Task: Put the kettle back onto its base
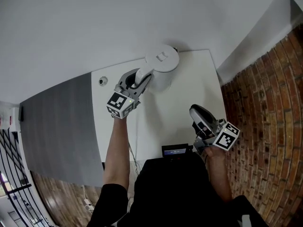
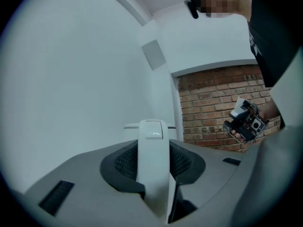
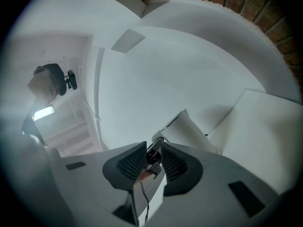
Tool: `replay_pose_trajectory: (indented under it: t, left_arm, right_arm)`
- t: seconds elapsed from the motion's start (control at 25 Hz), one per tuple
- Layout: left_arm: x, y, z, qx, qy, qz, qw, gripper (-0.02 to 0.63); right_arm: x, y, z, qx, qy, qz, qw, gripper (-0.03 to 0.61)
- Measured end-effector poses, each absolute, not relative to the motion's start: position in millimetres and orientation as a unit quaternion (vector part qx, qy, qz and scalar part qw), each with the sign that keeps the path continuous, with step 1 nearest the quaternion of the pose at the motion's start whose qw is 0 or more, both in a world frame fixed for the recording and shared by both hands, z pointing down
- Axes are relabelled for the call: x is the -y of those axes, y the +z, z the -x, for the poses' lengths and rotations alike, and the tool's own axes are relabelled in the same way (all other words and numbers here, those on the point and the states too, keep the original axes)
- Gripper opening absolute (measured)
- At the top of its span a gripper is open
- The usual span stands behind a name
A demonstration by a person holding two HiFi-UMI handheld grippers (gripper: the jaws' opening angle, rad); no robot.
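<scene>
The middle of the table (image 1: 175, 110) is bare, so I can pass there. The kettle (image 1: 163, 65) stands at the far edge (right by the white wall (image 1: 94, 22)). A brick wall (image 1: 265, 93) stands close on the right, a black box (image 1: 175, 150) at the near edge.

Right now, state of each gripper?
Left gripper: closed on the kettle handle.
Right gripper: jaws slightly apart, empty.

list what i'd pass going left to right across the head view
dark grey surface → small round fitting in the white tabletop → left gripper → white kettle → right gripper → brick wall
</scene>
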State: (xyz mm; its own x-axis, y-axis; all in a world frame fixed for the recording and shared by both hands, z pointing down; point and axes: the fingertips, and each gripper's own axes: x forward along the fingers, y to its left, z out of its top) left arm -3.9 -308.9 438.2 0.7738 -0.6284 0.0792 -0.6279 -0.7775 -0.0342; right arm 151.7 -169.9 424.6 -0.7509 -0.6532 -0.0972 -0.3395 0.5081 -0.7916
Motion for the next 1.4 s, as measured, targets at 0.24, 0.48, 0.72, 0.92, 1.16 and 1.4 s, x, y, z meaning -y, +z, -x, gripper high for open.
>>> replay_pose_trajectory:
  t: [0.24,0.48,0.72,0.92,1.16,1.4]
  left_arm:
    - [311,459,51,-0.453,0.023,0.886,-0.092,0.146]
    - [284,467,46,-0.481,0.03,0.867,-0.124,0.143]
    - [279,468,30,-0.489,-0.016,0.862,-0.133,0.143]
    - [292,462,13,-0.439,-0.074,0.892,-0.073,0.143]
    - [285,462,4,-0.357,-0.108,0.927,-0.041,0.141]
    - [288,465,12,-0.328,-0.122,0.936,-0.038,0.138]
  right_arm:
    - [171,427,-147,-0.848,-0.402,0.288,0.192,0.095]
    - [173,428,-138,-0.851,-0.405,0.279,0.185,0.095]
    - [173,429,-130,-0.853,-0.409,0.271,0.178,0.095]
    - [173,429,-132,-0.852,-0.408,0.274,0.179,0.095]
    - [173,428,-140,-0.849,-0.406,0.283,0.184,0.095]
    - [174,429,-136,-0.85,-0.407,0.279,0.185,0.095]
